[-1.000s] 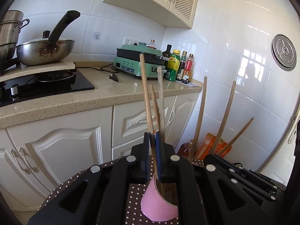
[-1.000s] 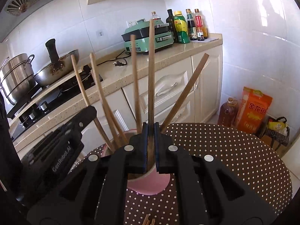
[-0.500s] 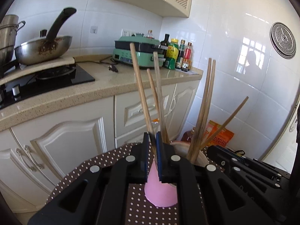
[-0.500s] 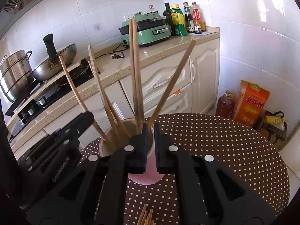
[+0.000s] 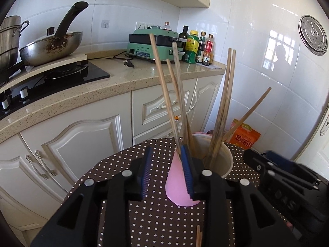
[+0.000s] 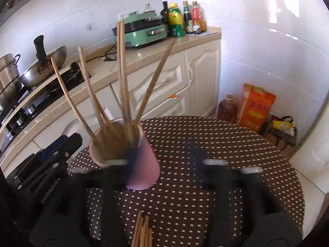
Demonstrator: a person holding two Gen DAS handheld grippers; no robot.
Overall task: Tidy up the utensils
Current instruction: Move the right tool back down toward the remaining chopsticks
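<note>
Now releasing: left gripper (image 5: 166,173) jaws opening beside pink cup (image 5: 181,185), chopsticks (image 5: 164,94) upright inside; right gripper (image 6: 164,160) opening, empty. Loose chopsticks (image 6: 141,232) on counter (image 6: 226,164) at six o'clock, nearer right.

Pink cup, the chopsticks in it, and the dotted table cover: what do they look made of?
Tapered pink cup: probably paper or thin plastic, going by its matte pink outside, pale inside and thin rolled rim; I cannot tell which.
Long tan chopsticks: likely wood or bamboo; dull brown, darker and worn toward the lower ends.
Brown white-dotted table cover: cloth or vinyl; printed dots, lies flat, faint sheen.
</note>
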